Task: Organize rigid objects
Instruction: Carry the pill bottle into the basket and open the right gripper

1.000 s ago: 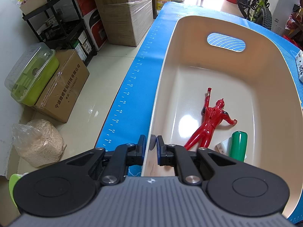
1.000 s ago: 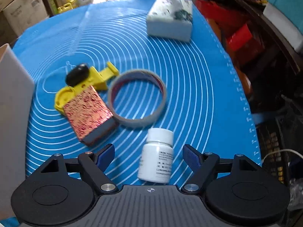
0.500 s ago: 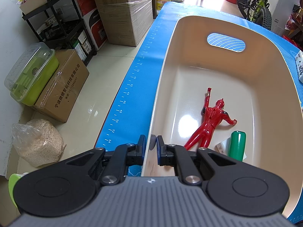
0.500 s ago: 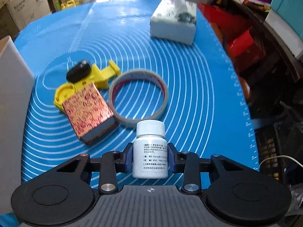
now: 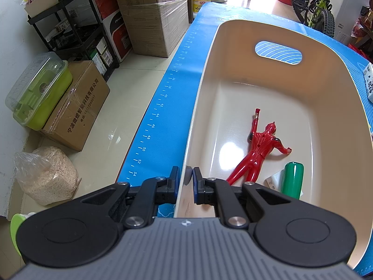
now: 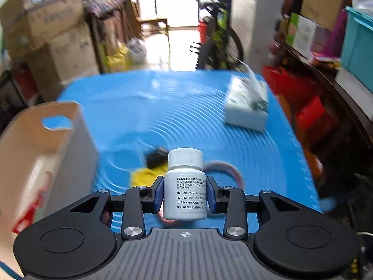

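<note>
My left gripper (image 5: 185,179) is shut on the near rim of the cream bin (image 5: 345,107), which stands on the blue mat. A red toy figure (image 5: 258,150) and a green cylinder (image 5: 291,180) lie in the bin. My right gripper (image 6: 184,192) is shut on a white pill bottle (image 6: 184,187) and holds it upright above the mat. Behind the bottle, blurred, lie a yellow toy with a black part (image 6: 149,172) and a grey tape ring (image 6: 229,169). The bin also shows at the left of the right wrist view (image 6: 35,154).
A white tissue box (image 6: 247,107) sits on the mat's far right. The blue mat (image 6: 181,107) ends at the table edge; boxes, a black shelf cart (image 5: 70,30) and a green container (image 5: 39,91) stand on the floor to the left.
My right gripper closed on the pill bottle and lifted it off the mat, tilting the view up. My left gripper has stayed on the bin rim.
</note>
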Available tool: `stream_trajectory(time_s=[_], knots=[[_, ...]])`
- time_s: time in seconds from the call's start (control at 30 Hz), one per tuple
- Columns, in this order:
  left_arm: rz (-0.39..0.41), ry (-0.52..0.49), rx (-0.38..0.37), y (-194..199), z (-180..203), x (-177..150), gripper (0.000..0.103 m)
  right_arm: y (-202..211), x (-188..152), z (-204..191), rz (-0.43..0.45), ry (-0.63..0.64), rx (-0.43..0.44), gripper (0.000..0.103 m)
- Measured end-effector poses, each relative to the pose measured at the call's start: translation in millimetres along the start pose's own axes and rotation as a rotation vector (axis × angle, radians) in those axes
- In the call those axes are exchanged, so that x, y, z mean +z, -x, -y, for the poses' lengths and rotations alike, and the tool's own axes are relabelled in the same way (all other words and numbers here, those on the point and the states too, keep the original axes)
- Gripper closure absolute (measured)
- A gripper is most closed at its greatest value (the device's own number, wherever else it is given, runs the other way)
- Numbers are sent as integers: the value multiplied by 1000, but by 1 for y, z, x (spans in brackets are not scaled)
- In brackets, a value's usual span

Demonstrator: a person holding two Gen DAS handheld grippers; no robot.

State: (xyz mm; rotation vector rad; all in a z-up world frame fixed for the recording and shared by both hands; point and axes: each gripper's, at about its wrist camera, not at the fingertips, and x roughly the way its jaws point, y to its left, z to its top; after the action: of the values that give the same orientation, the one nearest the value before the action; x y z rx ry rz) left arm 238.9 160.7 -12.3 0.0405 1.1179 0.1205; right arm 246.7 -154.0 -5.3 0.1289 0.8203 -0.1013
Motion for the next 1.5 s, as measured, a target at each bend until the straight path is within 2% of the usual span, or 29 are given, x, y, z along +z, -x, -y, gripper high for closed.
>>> stream_trajectory(time_s=[0.2,0.33,0.5,0.6,0.8,0.93,1.07,1.1,1.27,1.3,1.33,1.4,1.5], knots=[[0,-1,0,0,0,0,90,23,11,-46,130,81,125,59],[1,-3,1,0,1,0,90,26,14,-78,150,151,204,59],[1,-4,0,0,3,0,90,20,7,-115,120,226,281,59],[1,-4,0,0,4,0,90,15,-1,-137,67,264,312,59],[1,-6,1,0,4,1,90,-2,-22,-166,-55,340,317,59],[3,-7,2,0,3,1,90,-5,-34,-178,-80,410,306,59],[2,-6,4,0,3,2,90,-2,-36,-180,-73,444,294,59],[2,-6,5,0,3,2,90,-2,-36,-179,-73,444,295,54],[2,-6,4,1,3,2,90,4,-30,-168,-76,407,336,51],[1,-6,4,1,3,2,90,7,-28,-164,-68,397,346,49],[1,-6,3,1,3,2,90,10,-24,-160,-59,384,353,41],[2,-6,4,2,2,2,90,19,-16,-149,-33,357,352,32],[1,-5,3,1,2,2,90,29,-1,-134,15,338,333,32]])
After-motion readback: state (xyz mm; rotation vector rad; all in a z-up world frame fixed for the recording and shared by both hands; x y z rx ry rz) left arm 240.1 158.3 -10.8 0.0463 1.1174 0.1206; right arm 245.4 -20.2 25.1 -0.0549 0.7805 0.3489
